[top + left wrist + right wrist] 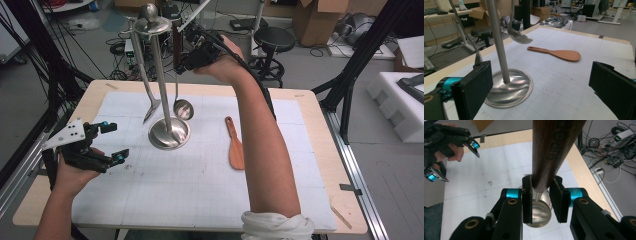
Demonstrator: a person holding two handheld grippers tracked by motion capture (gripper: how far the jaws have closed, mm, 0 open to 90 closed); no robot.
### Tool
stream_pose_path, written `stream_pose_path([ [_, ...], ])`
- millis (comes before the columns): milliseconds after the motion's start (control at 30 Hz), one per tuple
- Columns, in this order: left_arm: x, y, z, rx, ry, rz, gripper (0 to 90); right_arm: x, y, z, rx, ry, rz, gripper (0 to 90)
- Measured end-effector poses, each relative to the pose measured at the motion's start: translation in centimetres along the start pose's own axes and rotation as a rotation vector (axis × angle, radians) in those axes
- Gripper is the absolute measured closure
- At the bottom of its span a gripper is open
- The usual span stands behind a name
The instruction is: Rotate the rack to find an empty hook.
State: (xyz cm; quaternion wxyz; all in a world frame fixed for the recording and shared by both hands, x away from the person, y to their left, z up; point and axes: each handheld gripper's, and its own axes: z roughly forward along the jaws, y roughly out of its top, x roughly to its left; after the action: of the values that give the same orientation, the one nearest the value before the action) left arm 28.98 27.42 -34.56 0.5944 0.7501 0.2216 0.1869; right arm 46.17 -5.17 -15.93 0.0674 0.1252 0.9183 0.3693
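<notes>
The white gridded table mat (200, 190) is seen from above, looking forward and down. The left gripper view is taken low across it, the right gripper view steeply downward; the round polished steel stand base (169, 134) is shared.

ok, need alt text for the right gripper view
The right hand-held gripper is shut on a ladle's dark wooden handle, with the steel bowl hanging below over the white gridded mat. At upper left, a hand holds the left hand-held gripper with its jaws open.
</notes>
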Motion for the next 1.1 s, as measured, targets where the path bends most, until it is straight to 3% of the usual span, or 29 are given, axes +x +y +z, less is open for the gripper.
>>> stream_pose_path([
  [200,0.0,0.0,0.1,0.005,-0.002,0.002,5.8,-0.1,-0.1,-0.1,-0.002,0.002,-0.001,71.8],
  [333,0.0,0.0,0.1,0.005,-0.001,0.001,5.8,0.1,0.0,-0.7,-0.029,-0.03,0.0,56.4],
  [467,-0.1,0.0,0.1,0.007,-0.002,0.003,5.8,0.1,-0.4,-1.2,-0.037,-0.059,0.007,49.4],
  [933,-0.2,0.0,0.4,0.014,-0.004,0.007,5.8,1.2,-3.4,-5.3,-0.148,-0.108,0.017,37.4],
  [1100,-0.2,0.0,0.5,0.015,-0.005,0.005,5.8,2.3,-5.1,-6.9,-0.187,-0.132,0.006,33.7],
])
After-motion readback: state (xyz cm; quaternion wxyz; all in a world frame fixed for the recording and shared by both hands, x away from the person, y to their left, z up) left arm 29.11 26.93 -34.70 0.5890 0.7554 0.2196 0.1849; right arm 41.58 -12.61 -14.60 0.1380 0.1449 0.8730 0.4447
